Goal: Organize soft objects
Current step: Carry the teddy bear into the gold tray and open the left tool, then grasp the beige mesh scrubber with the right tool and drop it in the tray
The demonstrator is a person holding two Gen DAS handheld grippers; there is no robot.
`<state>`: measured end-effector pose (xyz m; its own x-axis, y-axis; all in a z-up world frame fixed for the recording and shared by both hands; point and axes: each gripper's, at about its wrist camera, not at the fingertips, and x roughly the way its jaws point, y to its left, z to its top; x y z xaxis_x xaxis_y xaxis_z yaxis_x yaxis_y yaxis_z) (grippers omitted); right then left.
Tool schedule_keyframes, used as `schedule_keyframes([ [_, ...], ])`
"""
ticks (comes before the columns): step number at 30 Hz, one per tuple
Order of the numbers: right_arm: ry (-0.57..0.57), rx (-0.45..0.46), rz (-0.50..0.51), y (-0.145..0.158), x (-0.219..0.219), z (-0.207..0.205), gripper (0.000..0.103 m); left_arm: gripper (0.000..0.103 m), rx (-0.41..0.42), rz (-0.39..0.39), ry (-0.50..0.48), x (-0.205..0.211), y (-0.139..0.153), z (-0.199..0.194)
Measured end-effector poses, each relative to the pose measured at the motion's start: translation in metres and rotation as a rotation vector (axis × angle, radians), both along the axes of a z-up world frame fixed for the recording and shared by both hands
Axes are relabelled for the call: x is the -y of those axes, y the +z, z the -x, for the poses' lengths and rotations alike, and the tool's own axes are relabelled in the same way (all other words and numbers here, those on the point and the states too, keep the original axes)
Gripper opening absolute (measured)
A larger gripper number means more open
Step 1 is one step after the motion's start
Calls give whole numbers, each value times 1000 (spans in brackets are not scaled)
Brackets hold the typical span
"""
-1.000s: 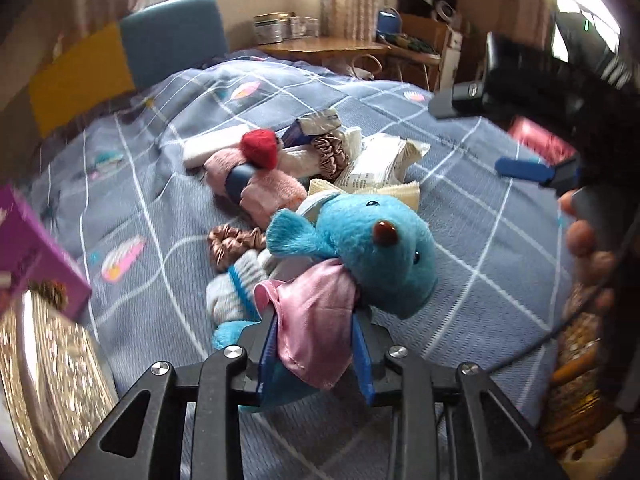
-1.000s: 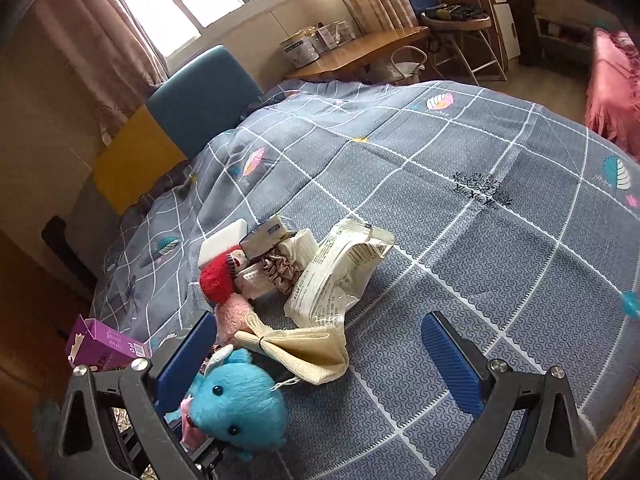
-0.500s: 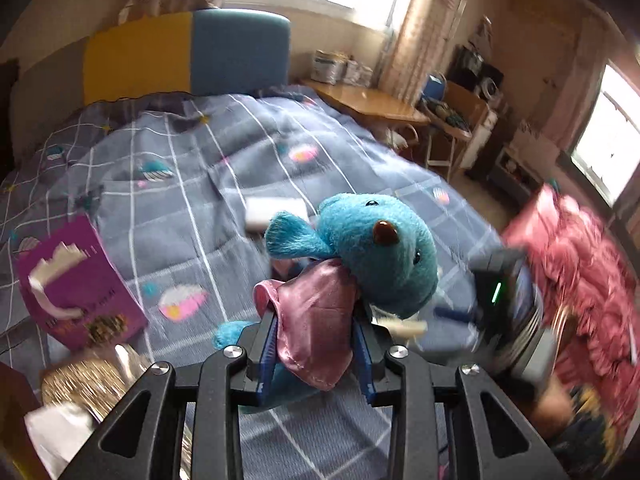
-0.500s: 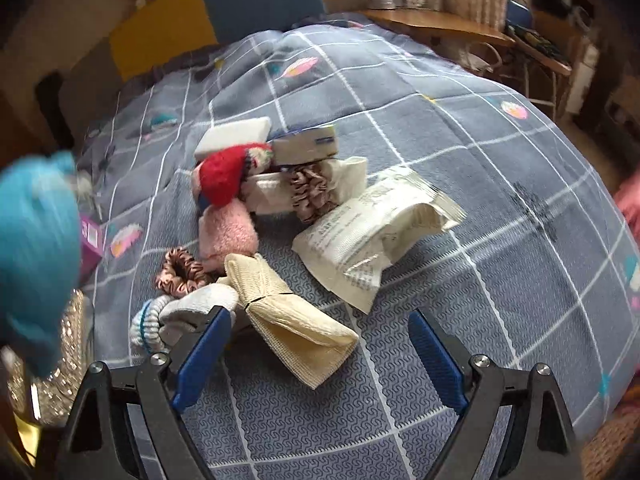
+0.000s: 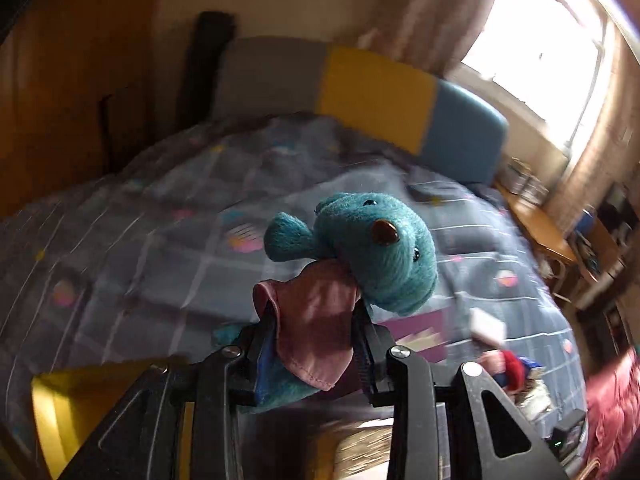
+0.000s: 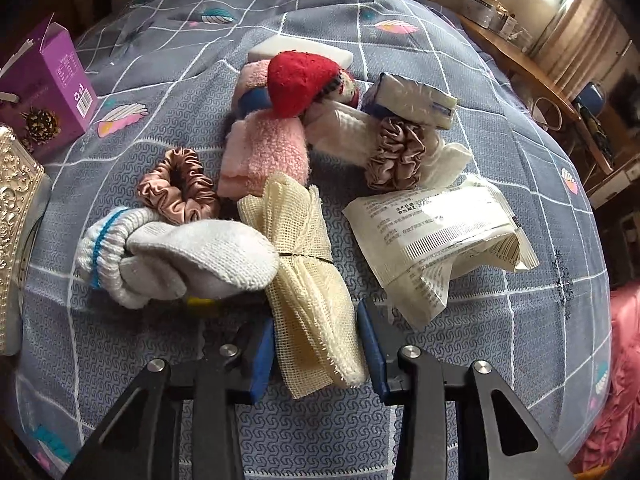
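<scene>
My left gripper (image 5: 314,344) is shut on a blue plush toy (image 5: 372,252) with a pink satin cloth (image 5: 316,328), held in the air above the bed. My right gripper (image 6: 318,344) has its jaws close on either side of a cream mesh cloth (image 6: 304,276) lying on the bed. Around it lie a grey-white sock (image 6: 180,260), a bronze scrunchie (image 6: 176,188), a pink fluffy sock (image 6: 264,152), a red plush (image 6: 298,80), a mauve scrunchie (image 6: 396,156) and a white towel (image 6: 344,132).
A white printed packet (image 6: 436,232) lies right of the cloth. A tissue pack (image 6: 408,100) and a white block (image 6: 300,50) lie behind the pile. A purple box (image 6: 44,84) and a gold patterned box (image 6: 16,192) stand at the left.
My left gripper has lifted the plush and swung left, away from the pile. My right gripper has moved down to the cream mesh cloth and closed its jaws around it.
</scene>
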<state>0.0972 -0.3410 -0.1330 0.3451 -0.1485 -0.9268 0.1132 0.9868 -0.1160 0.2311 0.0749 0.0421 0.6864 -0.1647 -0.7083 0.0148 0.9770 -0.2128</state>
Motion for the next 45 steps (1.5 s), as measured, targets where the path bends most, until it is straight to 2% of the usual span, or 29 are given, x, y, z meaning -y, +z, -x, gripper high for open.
schedule_keyframes([
  [5, -17, -5, -14, -2, 1, -3, 42, 37, -71, 62, 117, -66, -55, 51],
  [7, -16, -3, -8, -2, 1, -3, 42, 45, -112, 103, 165, -85, -78, 68],
  [8, -14, -1, -3, -2, 1, -3, 42, 45, -129, 134, 183, -95, -88, 74],
  [13, -4, 11, 14, -3, -3, -2, 41, 54, -193, 165, 187, -103, -133, 98],
  [14, -2, 13, 16, -3, -3, -1, 41, 57, -209, 161, 182, -102, -138, 99],
  [15, -1, 15, 17, -3, -4, -1, 41, 65, -221, 148, 184, -100, -142, 98],
  [18, 0, 20, 16, -3, -5, 0, 41, 65, -219, 127, 164, -95, -145, 110],
  [21, -3, 23, 9, -2, -4, 1, 40, 65, -202, 73, 141, -88, -140, 129],
  [26, -18, 28, -11, 2, 1, 1, 34, 65, -134, -12, 78, -70, -124, 157],
  [33, -59, 47, -138, 15, 5, 15, 22, 65, -112, -22, 10, -61, -117, 177],
  [38, -63, 74, -178, 29, 1, 30, 17, 65, -120, -2, 1, -59, -114, 179],
  [43, -90, 69, -177, 42, 5, 40, 17, 65, -86, -16, -15, -56, -107, 185],
  [45, -109, 95, -208, 50, 9, 44, 17, 65, -69, -37, -24, -53, -103, 187],
])
